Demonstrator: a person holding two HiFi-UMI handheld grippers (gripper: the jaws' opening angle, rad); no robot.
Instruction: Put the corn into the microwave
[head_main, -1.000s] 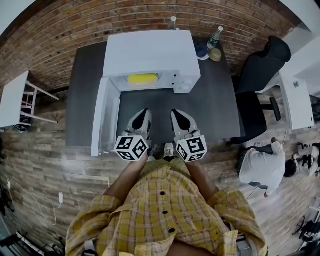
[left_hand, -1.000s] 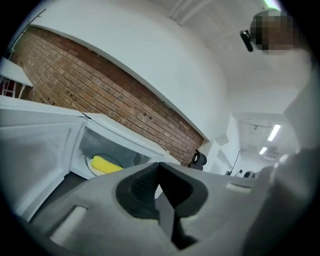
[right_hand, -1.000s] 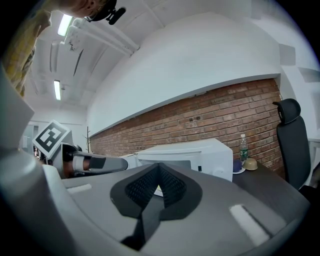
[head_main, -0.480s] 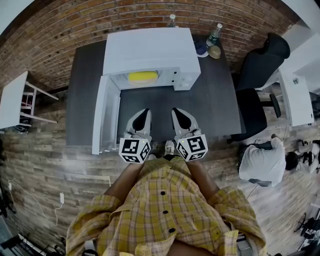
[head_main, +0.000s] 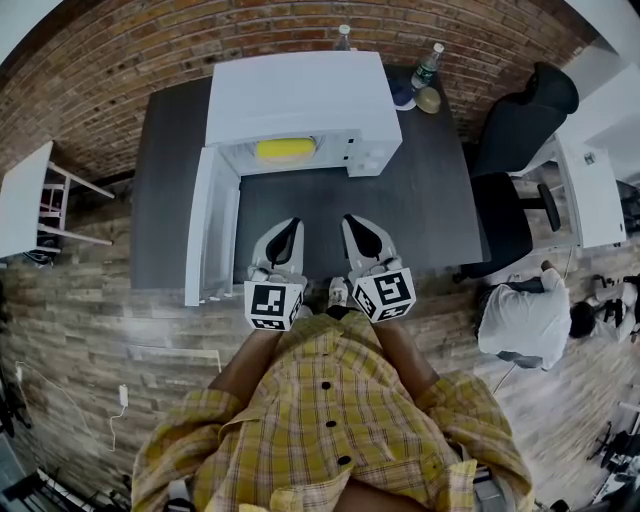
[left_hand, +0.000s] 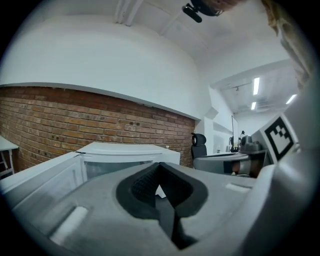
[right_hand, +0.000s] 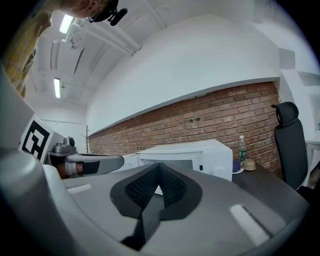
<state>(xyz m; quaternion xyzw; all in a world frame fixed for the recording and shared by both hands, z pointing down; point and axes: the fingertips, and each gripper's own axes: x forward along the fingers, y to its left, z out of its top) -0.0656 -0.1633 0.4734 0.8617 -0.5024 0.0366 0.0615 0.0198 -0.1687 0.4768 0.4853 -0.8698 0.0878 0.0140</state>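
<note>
The left tongs (head_main: 291, 224) are seen shut in the left gripper view, the dark pads (left_hand: 145, 181) meeting at the tip with nothing caught between them. The right tongs (head_main: 351, 222) are likewise closed and empty, their ribbed pads (right_hand: 172, 187) pressed together at the front. Both are held side by side, slightly apart, over the near edge of the dark surface (head_main: 430, 200), with the tips aimed at the microwave (head_main: 296, 95). A marker cube (head_main: 274, 303) is carried at the back of the left tongs and another cube (head_main: 384, 295) at the back of the right.

The corn (head_main: 284, 150) is found inside the microwave, lying lengthwise in the open cavity, well apart from both tongs. The microwave door (head_main: 212, 225) is swung fully open to the left, reaching to the front of the surface just beside the left tongs.

At the far right corner of the surface a bottle (head_main: 428, 68) is stood upright, with a blue plate (head_main: 403, 98) and a beige bowl (head_main: 430, 100) next to it. A second bottle (head_main: 344, 38) is seen behind the microwave, against the brick wall (head_main: 130, 50). A black chair (head_main: 520, 130) is placed to the right of the surface, and a small white table (head_main: 25, 200) to the left.
</note>
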